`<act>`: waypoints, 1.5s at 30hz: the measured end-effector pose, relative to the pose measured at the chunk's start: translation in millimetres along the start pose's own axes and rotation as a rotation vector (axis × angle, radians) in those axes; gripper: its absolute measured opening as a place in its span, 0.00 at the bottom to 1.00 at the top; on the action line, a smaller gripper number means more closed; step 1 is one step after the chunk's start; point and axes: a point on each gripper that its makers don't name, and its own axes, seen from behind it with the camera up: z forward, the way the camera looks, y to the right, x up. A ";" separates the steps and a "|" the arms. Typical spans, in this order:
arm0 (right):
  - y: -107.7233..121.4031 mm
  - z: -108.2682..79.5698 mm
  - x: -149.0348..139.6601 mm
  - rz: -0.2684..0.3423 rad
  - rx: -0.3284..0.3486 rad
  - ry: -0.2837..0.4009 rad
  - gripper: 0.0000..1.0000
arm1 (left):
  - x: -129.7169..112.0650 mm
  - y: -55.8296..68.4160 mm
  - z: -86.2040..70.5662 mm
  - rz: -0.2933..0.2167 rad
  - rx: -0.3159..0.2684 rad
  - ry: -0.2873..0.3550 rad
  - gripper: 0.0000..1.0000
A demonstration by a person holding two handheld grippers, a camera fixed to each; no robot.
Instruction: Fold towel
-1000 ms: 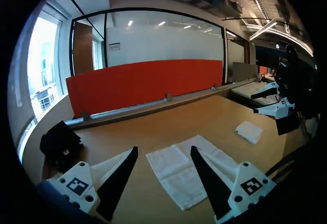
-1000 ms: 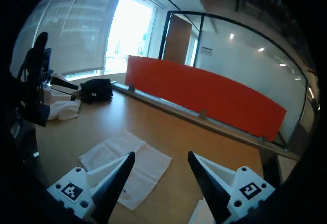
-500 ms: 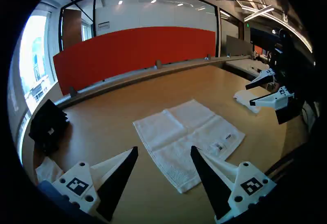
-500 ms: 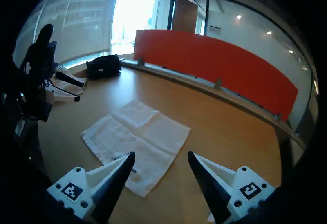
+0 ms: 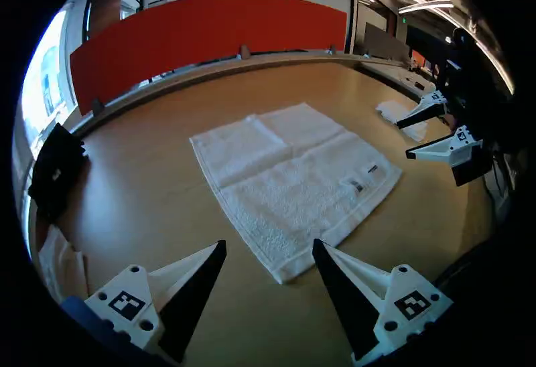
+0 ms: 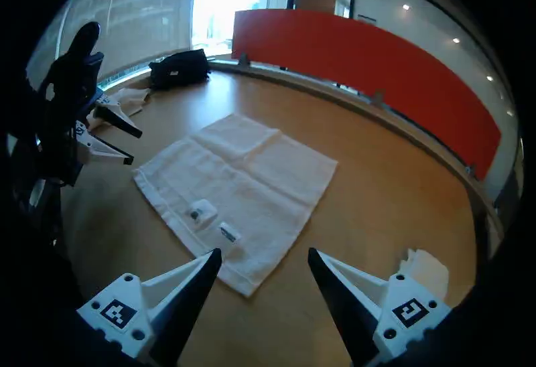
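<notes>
Left gripper [image 5: 268, 242] and right gripper [image 6: 264, 251], both wide open and empty, hover over the table's [image 5: 134, 186] near edge. White towel [image 5: 295, 173] lies flat mid-table, two tags [image 6: 203, 211] up in the right gripper view. Beyond: black bag [image 6: 177, 67] at the far left corner, red partition [image 5: 201, 22] along the far edge.
</notes>
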 end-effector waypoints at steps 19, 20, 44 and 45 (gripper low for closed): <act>-6.1 10.1 -39.9 0.017 0.038 -0.085 0.90 | -35.7 11.4 16.9 0.041 -0.027 -0.126 0.94; -6.5 10.2 -41.1 0.017 0.041 -0.088 0.89 | -35.8 12.4 17.1 0.043 -0.029 -0.128 0.94; -8.3 17.6 -55.8 0.027 0.070 -0.126 0.55 | -44.6 19.8 19.5 0.025 -0.020 -0.165 0.62; -8.4 17.8 -56.5 0.028 0.070 -0.127 0.55 | -44.7 19.7 19.6 0.026 -0.020 -0.166 0.62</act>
